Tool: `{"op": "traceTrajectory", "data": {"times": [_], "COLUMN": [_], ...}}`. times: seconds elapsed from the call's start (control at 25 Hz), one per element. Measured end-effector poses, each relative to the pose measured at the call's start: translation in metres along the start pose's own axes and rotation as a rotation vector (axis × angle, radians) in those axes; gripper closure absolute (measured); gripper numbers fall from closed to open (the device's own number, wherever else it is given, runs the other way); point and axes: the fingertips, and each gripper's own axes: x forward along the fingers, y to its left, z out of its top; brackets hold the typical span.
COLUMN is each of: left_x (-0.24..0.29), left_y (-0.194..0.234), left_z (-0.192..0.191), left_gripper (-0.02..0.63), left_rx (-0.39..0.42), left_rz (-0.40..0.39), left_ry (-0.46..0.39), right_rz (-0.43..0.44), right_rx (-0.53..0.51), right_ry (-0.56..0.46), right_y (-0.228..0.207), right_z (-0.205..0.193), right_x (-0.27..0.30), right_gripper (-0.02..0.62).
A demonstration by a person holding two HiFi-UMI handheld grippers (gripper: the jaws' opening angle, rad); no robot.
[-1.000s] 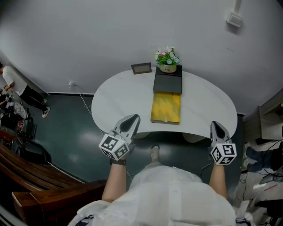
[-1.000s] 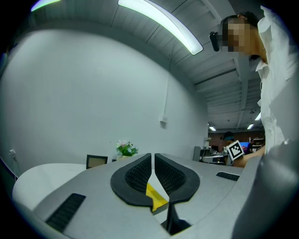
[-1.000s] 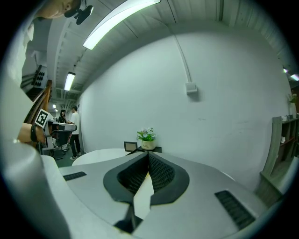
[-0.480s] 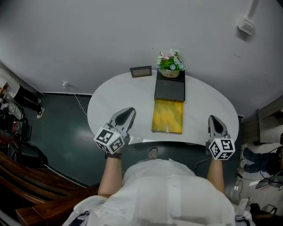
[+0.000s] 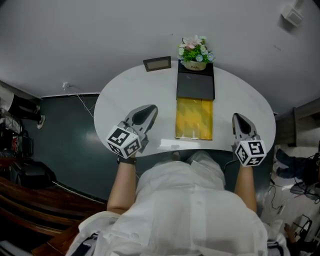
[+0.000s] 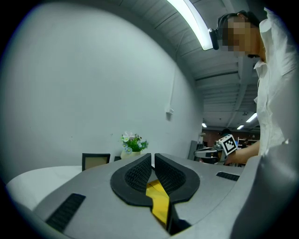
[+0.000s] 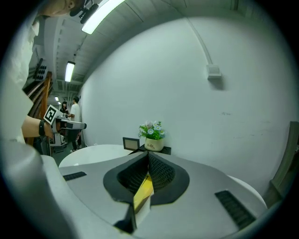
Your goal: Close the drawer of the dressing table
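A small black cabinet stands at the back of the white dressing table. Its yellow-lined drawer is pulled out toward me. My left gripper hovers over the table left of the drawer, jaws together and empty. To the drawer's right, my right gripper hangs over the table's front edge, also shut and empty. Both point toward the wall. In the left gripper view the drawer shows as yellow below the closed jaws. The right gripper view shows the same yellow beneath its jaws.
A flower pot sits on top of the cabinet, and a small picture frame stands to its left. A socket box is on the wall. Wooden furniture and clutter lie on the dark floor at left.
The person has stepped up to the table. Both grippers moved forward from short of the front edge to either side of the open drawer. Their jaws stayed shut.
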Motion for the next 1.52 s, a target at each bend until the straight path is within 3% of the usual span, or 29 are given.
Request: {"op": "traceTrajectory", "data": {"times": [0.6,0.8,1.52], "left_x": [0.017,0.025,0.032], "left_y": [0.015,0.012,-0.005], "left_z": [-0.04,-0.052,-0.076], "left_gripper": [0.574,0.574,0.574], "left_rx": [-0.05,-0.054,-0.081], "left_rz": [-0.023,-0.044,-0.101], "left_ry": [0.069,0.096,0.132], "right_rz": [0.182,0.259,0.725], "right_rx": [-0.084,-0.163,-0.531], "right_ry": [0.15,0.211,0.621], "right_y": [0.04,0.053,0.127], "right_z": [-0.033,-0.049,-0.136], "right_x": [0.052,0.061,0.057], "right_gripper": [0.584,0.584,0.529]}}
